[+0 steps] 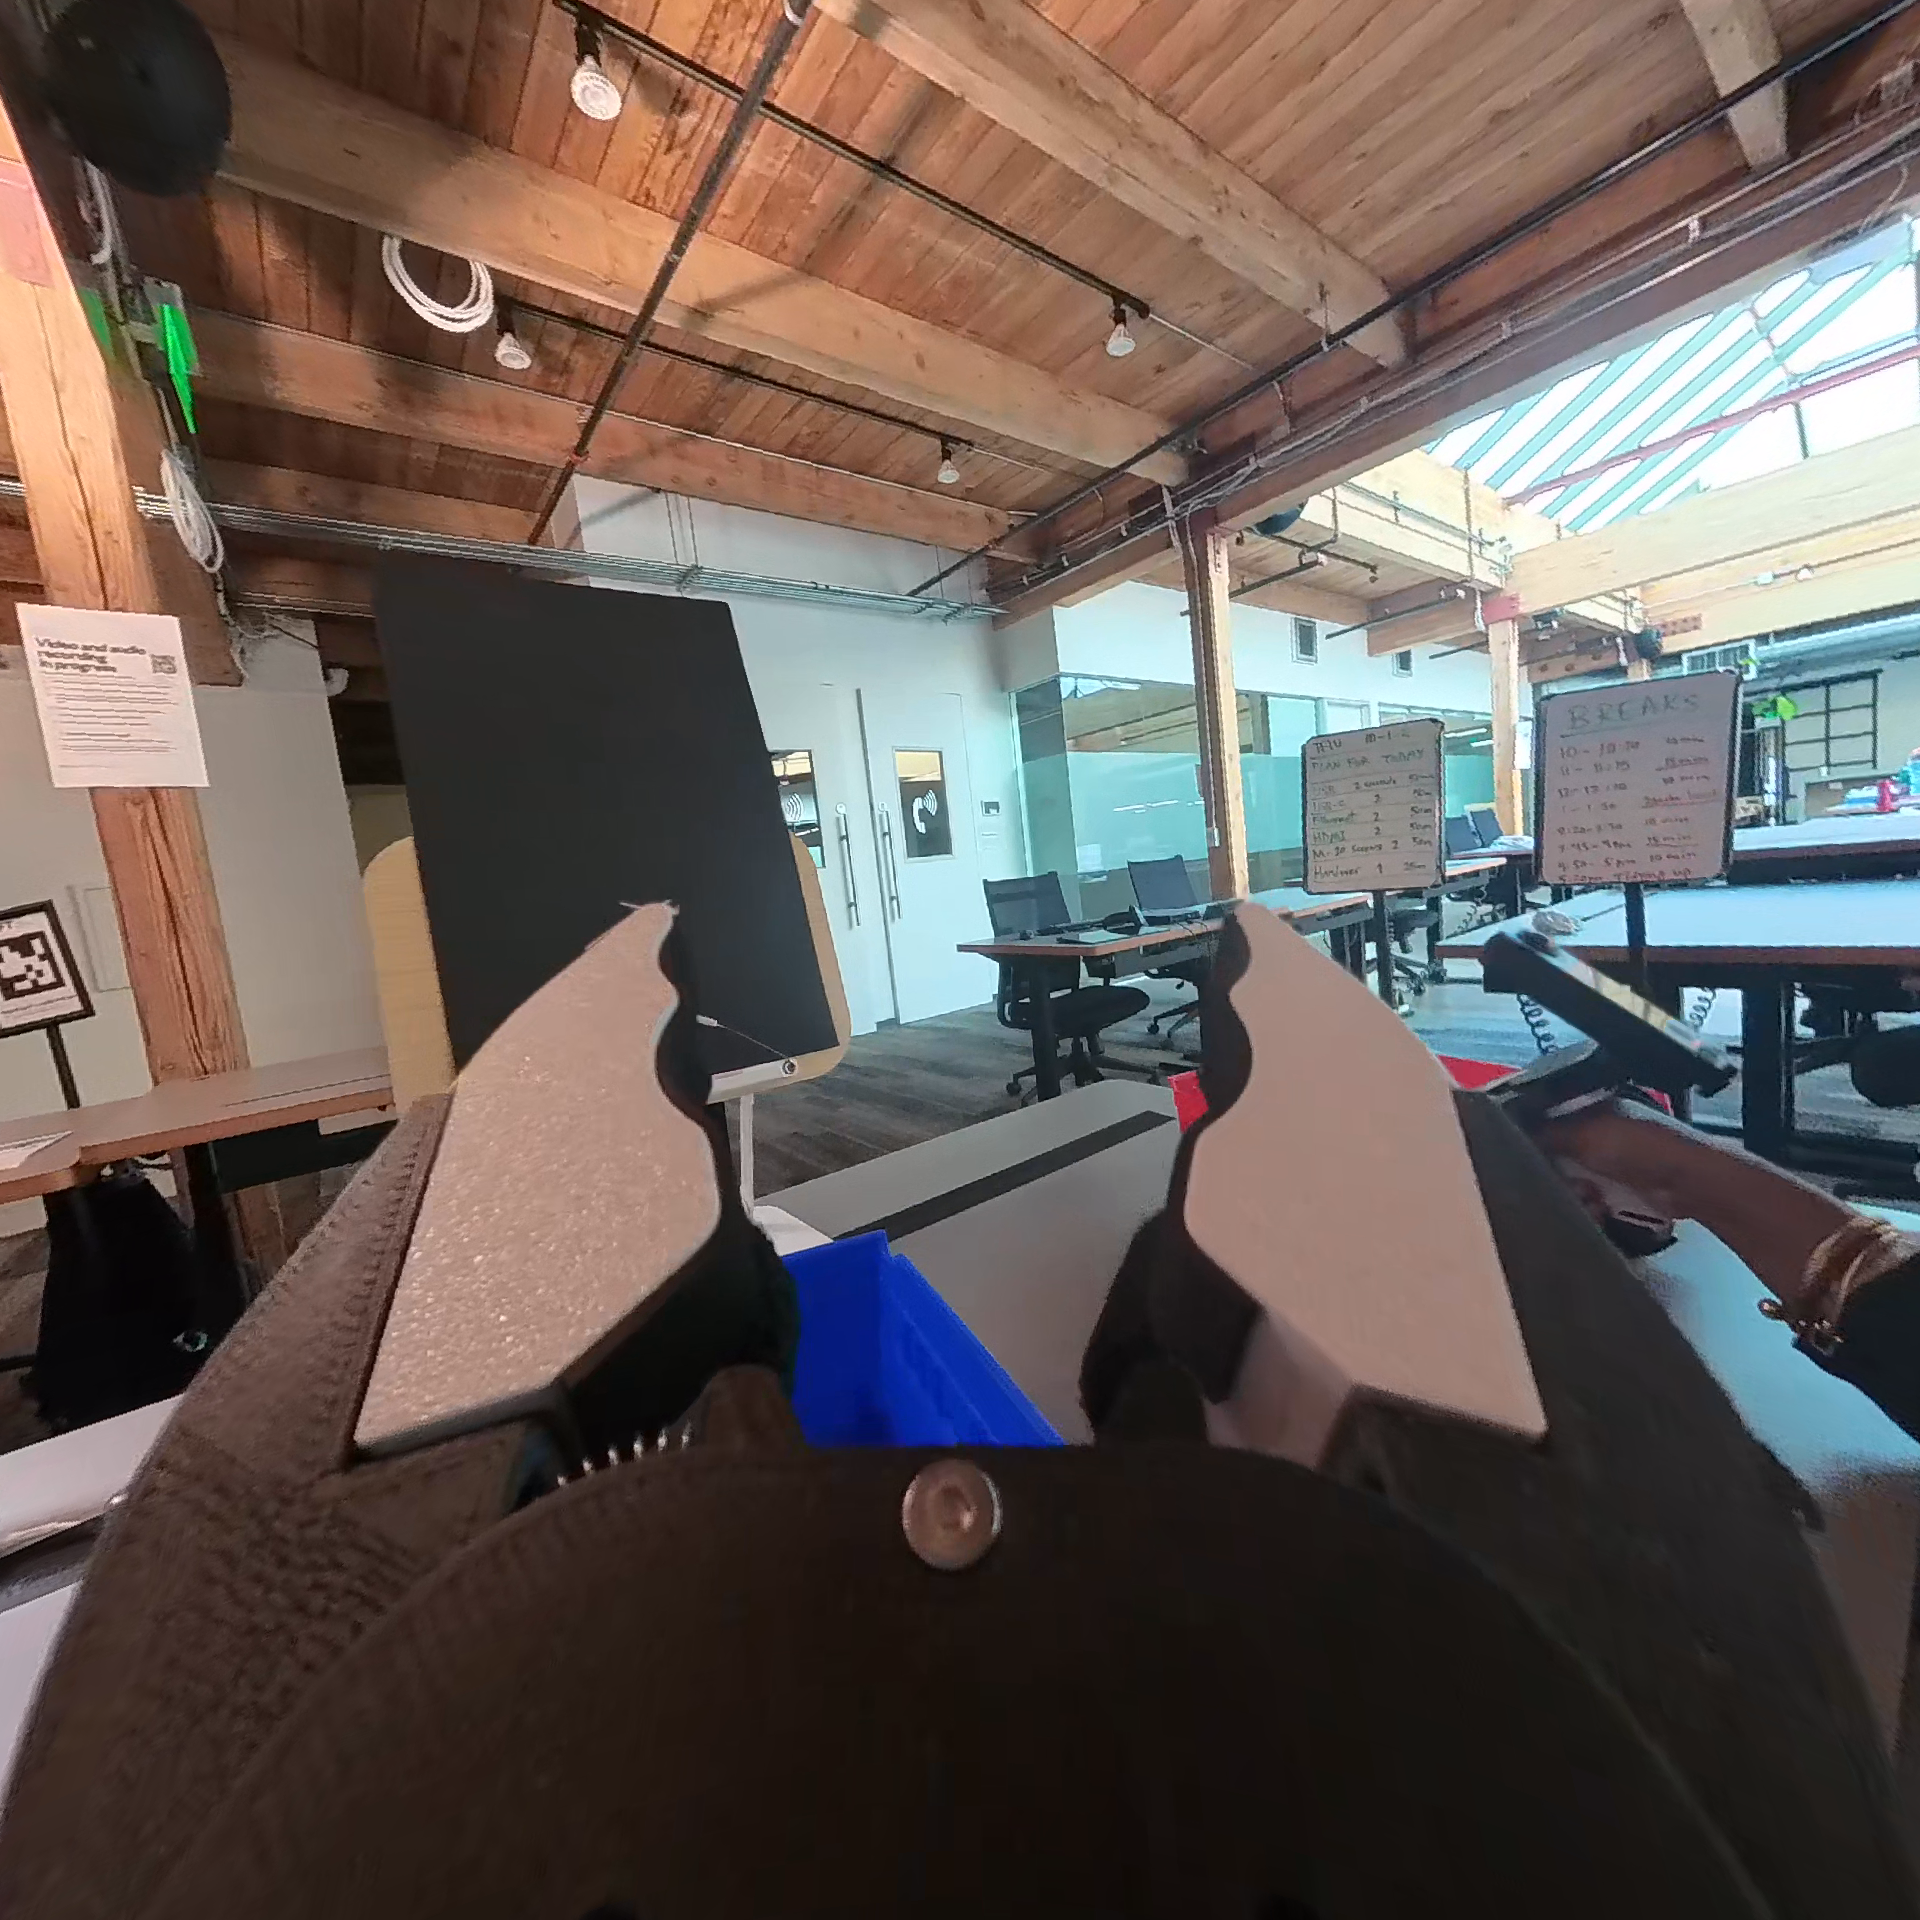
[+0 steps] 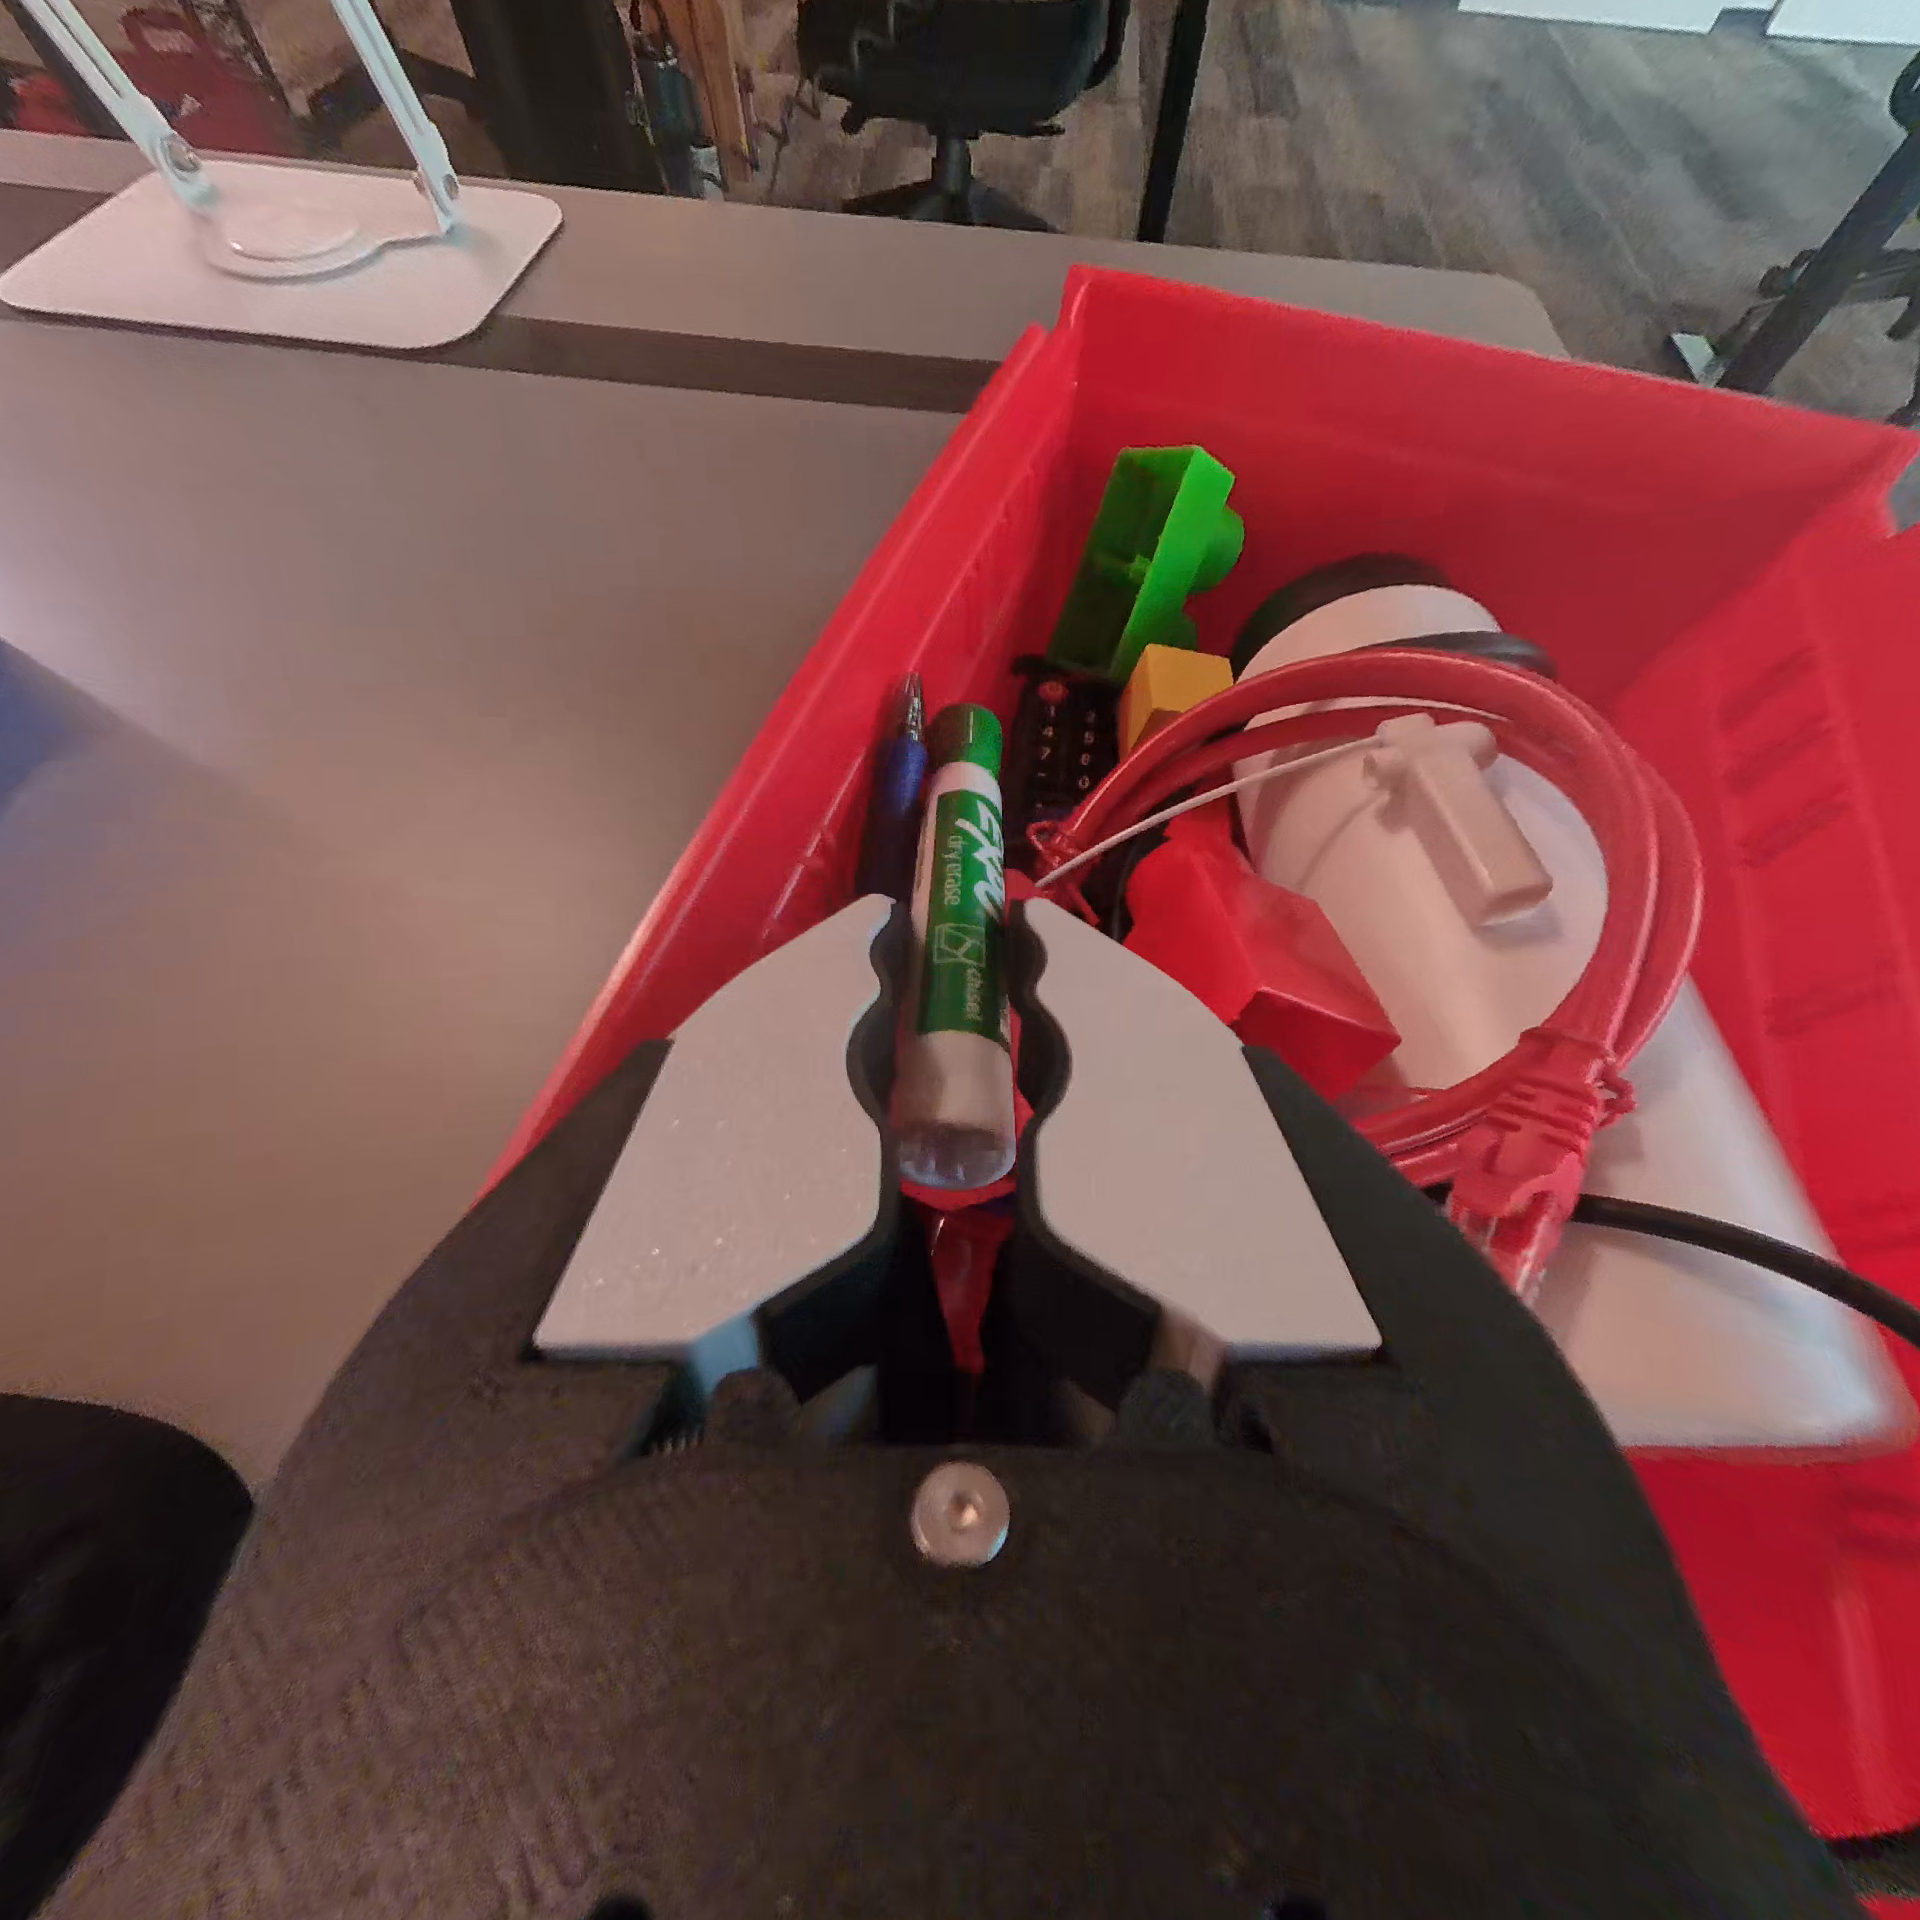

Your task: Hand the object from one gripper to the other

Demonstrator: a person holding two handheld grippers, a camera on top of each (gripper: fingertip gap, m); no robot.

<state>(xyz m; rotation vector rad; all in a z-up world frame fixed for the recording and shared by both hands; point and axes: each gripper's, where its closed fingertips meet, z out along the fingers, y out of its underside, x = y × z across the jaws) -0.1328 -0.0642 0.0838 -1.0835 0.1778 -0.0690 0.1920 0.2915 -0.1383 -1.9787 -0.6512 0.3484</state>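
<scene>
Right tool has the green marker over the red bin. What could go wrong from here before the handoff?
1. The right tool grips the green marker along its length, leaving little barrel free for the left tool.
2. The red cable coils right beside it and could snag when lifting.
3. The left tool, open, points away toward the room.

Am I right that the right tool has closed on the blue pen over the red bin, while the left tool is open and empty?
Not quite. The right wrist view shows the right tool closed on the green marker, not the blue pen, which lies in the red bin beside it. The rest holds: the left tool is open and empty.
</scene>
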